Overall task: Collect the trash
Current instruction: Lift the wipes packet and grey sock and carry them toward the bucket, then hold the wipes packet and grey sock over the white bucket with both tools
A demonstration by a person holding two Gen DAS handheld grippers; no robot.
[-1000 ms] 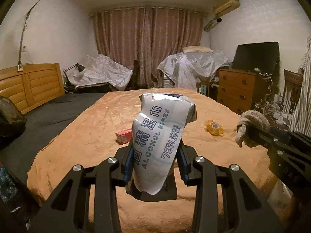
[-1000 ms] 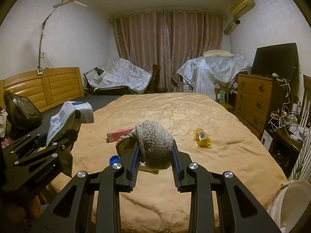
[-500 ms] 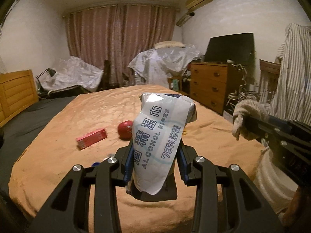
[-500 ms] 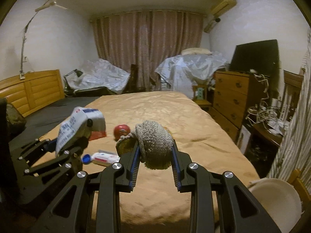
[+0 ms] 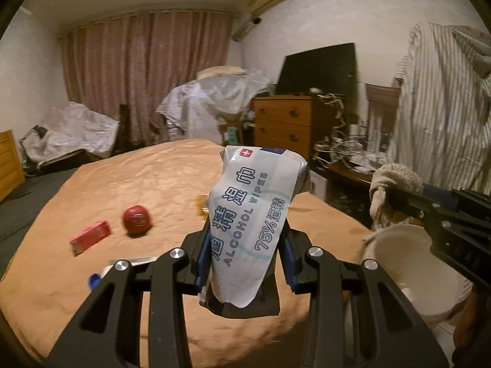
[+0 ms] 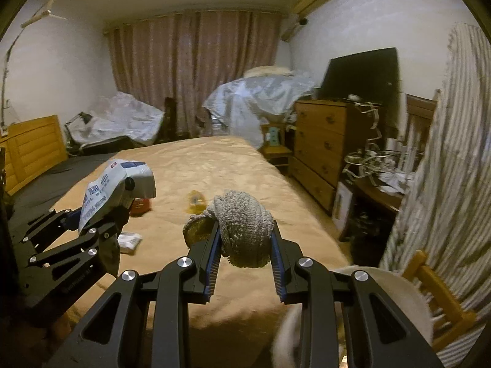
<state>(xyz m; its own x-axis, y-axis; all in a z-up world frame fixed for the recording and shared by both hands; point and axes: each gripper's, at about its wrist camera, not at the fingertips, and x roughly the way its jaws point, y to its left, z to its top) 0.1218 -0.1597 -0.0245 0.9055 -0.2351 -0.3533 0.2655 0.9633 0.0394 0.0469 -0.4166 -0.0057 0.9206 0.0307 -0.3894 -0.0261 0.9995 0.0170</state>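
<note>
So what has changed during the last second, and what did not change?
Both grippers swung to the right, away from the headboard: the white bin now shows at lower right in both views, nearer than before. Nothing was taken hold of or let go. The left gripper stays shut on the alcohol wipes pack, the right gripper on the knitted cloth. The litter still lies on the bed.

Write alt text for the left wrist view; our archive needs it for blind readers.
The left claw is shut on a pack of alcohol wipes, held upright over an orange bed. On the bed lie a red ball and a red box. At right, the right claw grips a beige cloth above a white bin.
</note>
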